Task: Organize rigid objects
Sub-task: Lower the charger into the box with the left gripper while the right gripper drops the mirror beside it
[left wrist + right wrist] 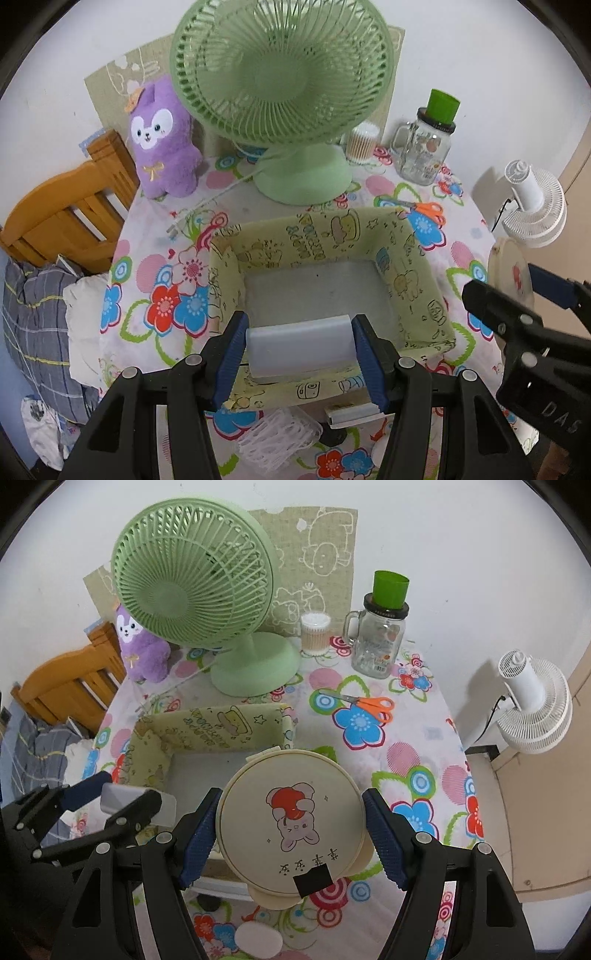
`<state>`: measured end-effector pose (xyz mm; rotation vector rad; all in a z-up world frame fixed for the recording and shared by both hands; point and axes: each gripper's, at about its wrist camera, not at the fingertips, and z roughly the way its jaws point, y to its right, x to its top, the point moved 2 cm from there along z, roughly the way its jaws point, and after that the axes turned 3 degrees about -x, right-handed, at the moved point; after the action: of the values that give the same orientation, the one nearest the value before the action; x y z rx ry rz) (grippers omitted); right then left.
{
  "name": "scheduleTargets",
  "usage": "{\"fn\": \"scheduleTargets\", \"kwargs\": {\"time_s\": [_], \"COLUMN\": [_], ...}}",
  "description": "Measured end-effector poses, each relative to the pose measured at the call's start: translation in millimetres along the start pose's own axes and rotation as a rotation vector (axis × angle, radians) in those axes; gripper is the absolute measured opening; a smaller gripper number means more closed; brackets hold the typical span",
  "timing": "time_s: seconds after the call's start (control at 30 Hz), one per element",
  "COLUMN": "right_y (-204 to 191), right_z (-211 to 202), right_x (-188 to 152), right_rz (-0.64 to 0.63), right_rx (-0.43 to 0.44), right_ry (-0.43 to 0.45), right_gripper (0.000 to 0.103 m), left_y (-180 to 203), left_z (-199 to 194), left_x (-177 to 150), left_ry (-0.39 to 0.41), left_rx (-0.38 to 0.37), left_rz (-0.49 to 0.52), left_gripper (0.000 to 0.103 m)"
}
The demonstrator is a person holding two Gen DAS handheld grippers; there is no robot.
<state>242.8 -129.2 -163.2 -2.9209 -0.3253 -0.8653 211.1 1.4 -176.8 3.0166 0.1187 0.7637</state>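
My left gripper (pixel 301 349) is shut on a pale translucent box (pixel 301 347), held over the near edge of a yellow cartoon-print fabric basket (pixel 424 295) whose grey floor is bare. My right gripper (pixel 291 834) is shut on a round cream mirror case (pixel 291 819) with a red-and-pink bunny picture, above the basket's (pixel 207 727) right near corner. The right gripper with the cream disc (pixel 511 269) shows at the right edge of the left wrist view. In the right wrist view, the left gripper and its box (pixel 125 797) appear at lower left.
On the flowered tablecloth (pixel 406 746) stand a green desk fan (pixel 284 85), a purple plush (pixel 162 144), a cotton-swab tub (pixel 314 633), a glass mug jar with a green cup on it (pixel 380 642) and orange scissors (pixel 369 705). A white clip fan (pixel 532 705) hangs right. A wooden bed frame (pixel 70 218) stands left. A clear lattice box (pixel 277 439) lies near.
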Motion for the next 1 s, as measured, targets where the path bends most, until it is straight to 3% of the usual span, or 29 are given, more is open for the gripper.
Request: {"fn": "scheduleTargets", "kwargs": {"time_s": [0.47, 0.77, 0.83, 0.9, 1.0], "right_y": [-26.6, -43.0, -46.4, -49.8, -52.9], "right_z": [39.8, 55.4, 59.1, 63.5, 68.9], "right_x": [5.1, 4.0, 3.1, 1.9, -0.2], "right_rz": [-0.071, -0.104, -0.111, -0.116, -0.115], "right_rx": [0.05, 0.078, 0.084, 0.084, 0.079], "right_ry": [-0.054, -0.077, -0.085, -0.096, -0.111], "right_gripper": [0.077, 0.078, 0.078, 0.078, 0.078], "left_y": [-1.6, -4.9, -3.9, -3.7, -3.8], "left_z": [39.9, 47.4, 42.2, 39.6, 38.2], "left_x": [-14.0, -18.7, -15.9, -13.2, -12.4], "left_ry": [-0.094, -0.105, -0.081, -0.069, -0.069], "left_rx": [0.009, 0.025, 0.045, 0.05, 0.054], "left_rz": [-0.029, -0.03, -0.01, 0.001, 0.009], "left_gripper": [0.059, 0.06, 0.063, 0.073, 0.076]}}
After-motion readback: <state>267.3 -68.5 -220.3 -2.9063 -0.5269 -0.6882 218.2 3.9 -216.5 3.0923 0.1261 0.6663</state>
